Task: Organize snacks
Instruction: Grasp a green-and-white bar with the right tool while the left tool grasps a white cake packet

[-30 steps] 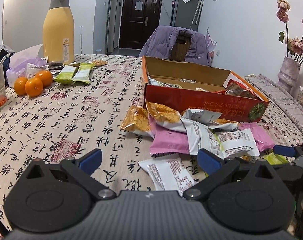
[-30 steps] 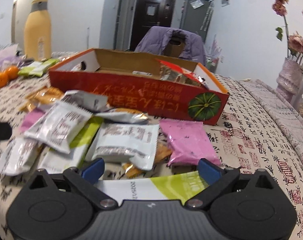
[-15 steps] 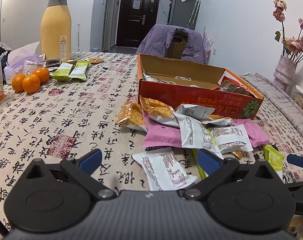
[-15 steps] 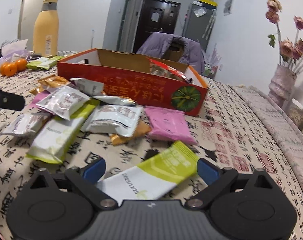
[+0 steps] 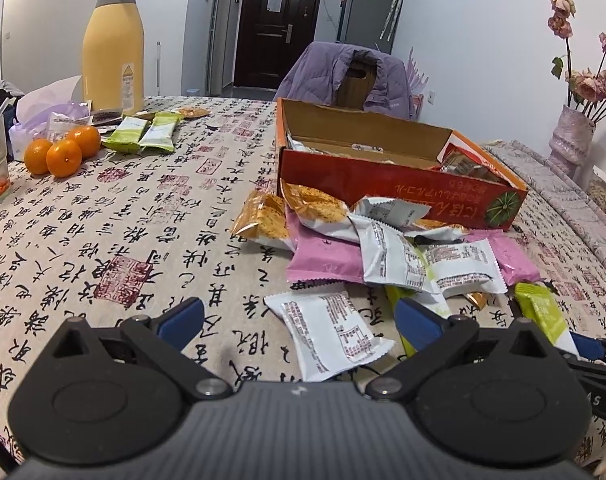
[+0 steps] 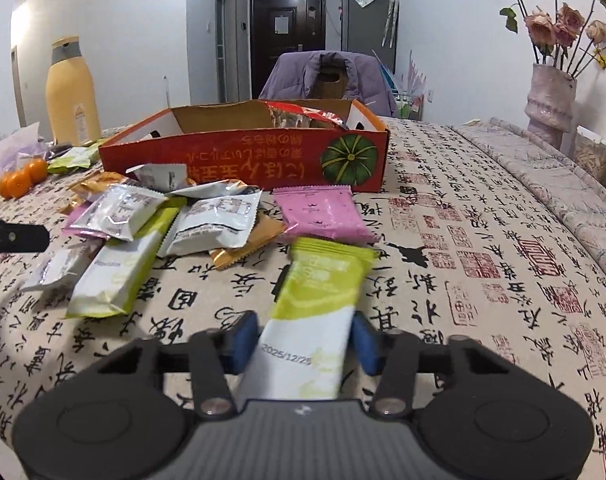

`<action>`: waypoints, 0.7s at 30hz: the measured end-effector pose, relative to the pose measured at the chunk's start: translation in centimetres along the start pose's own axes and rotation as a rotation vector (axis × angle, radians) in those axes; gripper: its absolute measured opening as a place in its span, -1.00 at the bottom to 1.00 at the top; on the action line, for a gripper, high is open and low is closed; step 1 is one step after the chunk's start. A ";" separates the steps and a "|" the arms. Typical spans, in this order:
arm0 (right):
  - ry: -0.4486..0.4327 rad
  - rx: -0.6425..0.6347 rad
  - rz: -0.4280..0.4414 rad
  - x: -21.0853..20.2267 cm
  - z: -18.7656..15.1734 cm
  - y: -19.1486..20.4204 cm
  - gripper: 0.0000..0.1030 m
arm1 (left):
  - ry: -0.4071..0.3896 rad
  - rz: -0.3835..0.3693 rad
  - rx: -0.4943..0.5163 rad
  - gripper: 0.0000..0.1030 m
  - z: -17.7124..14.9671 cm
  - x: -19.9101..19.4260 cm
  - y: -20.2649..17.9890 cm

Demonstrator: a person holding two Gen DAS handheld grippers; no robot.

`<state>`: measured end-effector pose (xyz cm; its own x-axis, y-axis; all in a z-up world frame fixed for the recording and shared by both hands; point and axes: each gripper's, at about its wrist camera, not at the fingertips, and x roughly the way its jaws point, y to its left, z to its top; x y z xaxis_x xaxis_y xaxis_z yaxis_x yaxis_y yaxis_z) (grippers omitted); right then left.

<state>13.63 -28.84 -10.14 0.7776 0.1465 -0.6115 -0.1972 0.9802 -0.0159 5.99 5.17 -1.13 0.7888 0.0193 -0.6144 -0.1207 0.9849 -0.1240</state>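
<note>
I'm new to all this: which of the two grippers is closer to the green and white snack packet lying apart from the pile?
Right. The right gripper is closing around that packet, its pads at the packet's sides. The left gripper hangs open beside it, over a white packet.

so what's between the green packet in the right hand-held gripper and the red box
A pink packet lies between the green packet and the red box, flat on the cloth, in the right wrist view.
</note>
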 end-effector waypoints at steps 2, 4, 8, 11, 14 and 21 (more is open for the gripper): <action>-0.004 0.009 0.003 -0.2 -0.1 -0.3 -0.26 | 0.003 0.004 0.001 1.00 -0.1 0.1 0.0; -0.011 0.010 0.009 -0.3 -0.2 -0.6 -0.28 | 0.009 0.004 0.000 1.00 -0.1 0.2 -0.1; -0.037 0.030 0.012 -0.6 -0.3 -1.2 -0.31 | 0.021 0.011 0.003 1.00 -0.3 0.5 -0.1; -0.074 0.032 0.014 -1.3 -0.1 -1.4 -0.32 | 0.029 0.022 0.007 1.00 -0.3 0.8 -0.2; -0.097 0.033 0.012 -1.8 0.1 -1.6 -0.32 | 0.039 0.041 0.005 1.00 -0.2 1.2 -0.3; -0.125 0.042 0.011 -2.0 0.6 -1.8 -0.32 | 0.066 0.092 -0.002 1.00 0.2 2.9 -1.6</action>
<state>12.78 -30.80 -8.36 0.8443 0.1699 -0.5083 -0.1830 0.9828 0.0246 8.58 3.71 -2.59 0.7330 0.0980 -0.6731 -0.1920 0.9791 -0.0665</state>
